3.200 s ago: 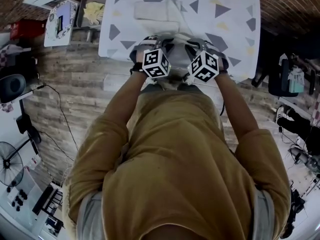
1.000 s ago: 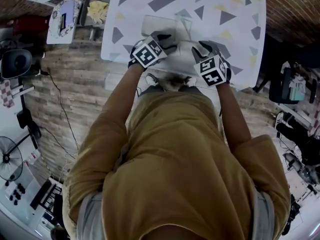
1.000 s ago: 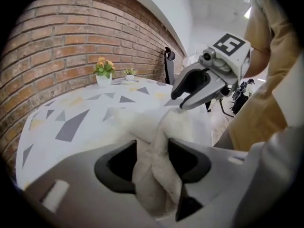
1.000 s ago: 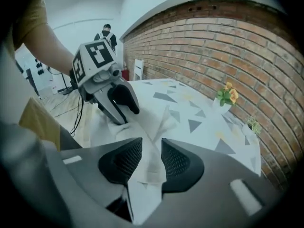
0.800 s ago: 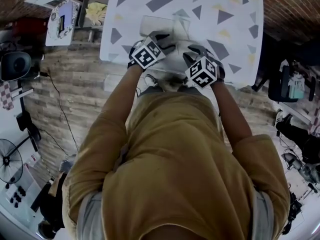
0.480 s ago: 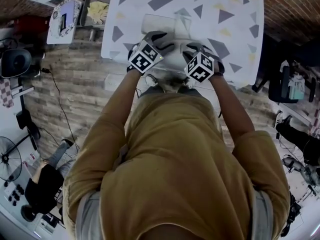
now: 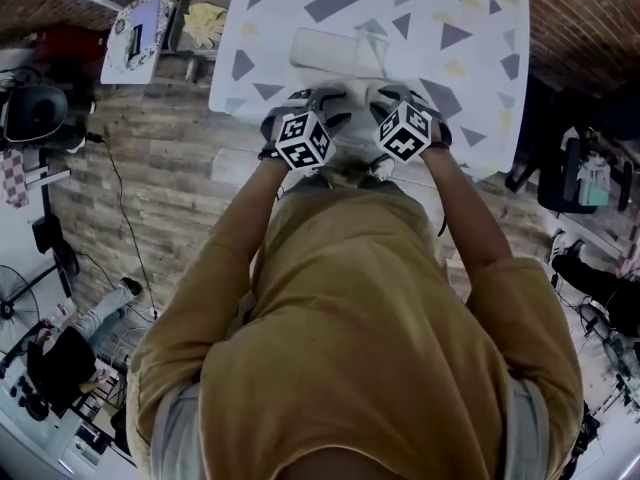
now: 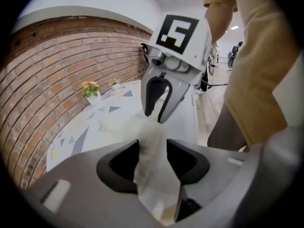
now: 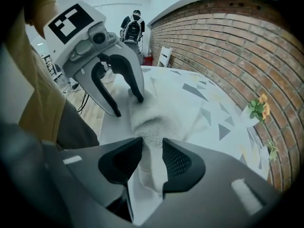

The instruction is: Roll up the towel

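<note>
Brings left gripper (image 8: pixel 152 148) in beside right gripper (image 9: pixel 152 151) since a second ago, tightening its jaws; pinches towel (image 9: pixel 152 115) with both at near edge of table (image 7: pixel 470 38), one per end, keeping the roll even.

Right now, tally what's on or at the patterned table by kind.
Grippers: 2 (left gripper, jaws just closed further on the towel; right gripper)
Towel: 1
Small plants: 2
Total: 5
</note>
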The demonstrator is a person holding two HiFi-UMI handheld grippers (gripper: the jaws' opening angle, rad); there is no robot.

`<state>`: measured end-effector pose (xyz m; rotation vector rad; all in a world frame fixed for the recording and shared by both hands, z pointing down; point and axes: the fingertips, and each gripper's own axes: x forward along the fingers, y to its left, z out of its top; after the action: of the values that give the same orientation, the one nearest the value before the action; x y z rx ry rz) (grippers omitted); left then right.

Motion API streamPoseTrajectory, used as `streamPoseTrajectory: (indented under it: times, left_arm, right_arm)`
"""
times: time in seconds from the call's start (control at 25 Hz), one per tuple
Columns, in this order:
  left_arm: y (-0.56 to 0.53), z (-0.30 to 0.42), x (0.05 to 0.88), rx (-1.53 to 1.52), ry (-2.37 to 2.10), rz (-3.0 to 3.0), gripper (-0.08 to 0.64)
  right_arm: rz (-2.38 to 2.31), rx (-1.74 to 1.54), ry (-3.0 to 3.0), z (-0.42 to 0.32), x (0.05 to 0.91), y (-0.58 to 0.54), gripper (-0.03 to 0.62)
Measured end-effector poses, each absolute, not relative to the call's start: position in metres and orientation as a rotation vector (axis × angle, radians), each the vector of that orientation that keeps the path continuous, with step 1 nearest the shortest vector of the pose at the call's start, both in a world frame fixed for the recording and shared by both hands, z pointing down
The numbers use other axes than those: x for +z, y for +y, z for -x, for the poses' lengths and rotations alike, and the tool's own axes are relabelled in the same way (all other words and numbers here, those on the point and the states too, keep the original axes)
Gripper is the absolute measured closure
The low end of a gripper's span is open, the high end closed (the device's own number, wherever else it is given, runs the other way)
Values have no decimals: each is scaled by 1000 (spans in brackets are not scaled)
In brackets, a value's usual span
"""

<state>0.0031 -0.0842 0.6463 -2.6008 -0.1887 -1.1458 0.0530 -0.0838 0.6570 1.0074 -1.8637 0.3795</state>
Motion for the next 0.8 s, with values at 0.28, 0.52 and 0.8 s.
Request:
streamPoseTrajectory:
  times: [0.28,0.52,0.8]
  left_arm:
    - [-104,-9,661,-1208,-170,2489,359]
    - [-109,-9,661,-1193,-92,2516,409]
    - [-103,-14,641,-1137,-69,2596,437]
  right_arm:
    - [-975,356,-1852,-52,655,-83,465]
    - [-961,211,-1824,-42,639,-77,463]
    - [-1024,86,-1712,-48,652,-78,463]
